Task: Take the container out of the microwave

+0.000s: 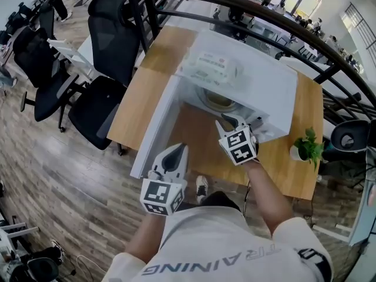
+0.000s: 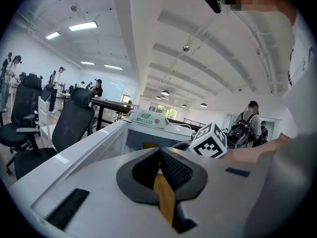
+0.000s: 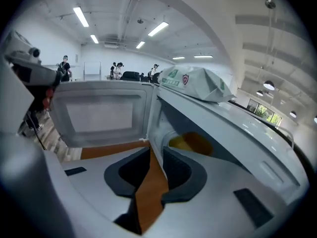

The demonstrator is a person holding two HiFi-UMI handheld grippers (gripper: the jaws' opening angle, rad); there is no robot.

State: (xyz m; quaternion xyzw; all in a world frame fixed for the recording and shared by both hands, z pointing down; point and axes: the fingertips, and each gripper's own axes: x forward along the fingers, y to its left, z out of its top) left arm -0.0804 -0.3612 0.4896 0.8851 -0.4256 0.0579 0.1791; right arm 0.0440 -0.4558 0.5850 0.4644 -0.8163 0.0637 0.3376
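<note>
Our right gripper's (image 3: 156, 151) jaws stand apart with nothing between them, only the wooden table (image 3: 106, 150) showing through the gap; our left gripper's (image 2: 159, 151) jaws meet at their tips, empty; the right one points into the open microwave (image 3: 237, 128), where the yellowish container (image 3: 190, 143) sits inside the cavity, untouched; the left one hovers just beside the swung-open door (image 1: 155, 128); a white packet (image 1: 211, 66) lies on top of the microwave; a small potted plant (image 1: 306, 147) stands near the table's right edge.

Round yellowish container (image 1: 218, 101) sits inside open white microwave (image 1: 267, 84).
</note>
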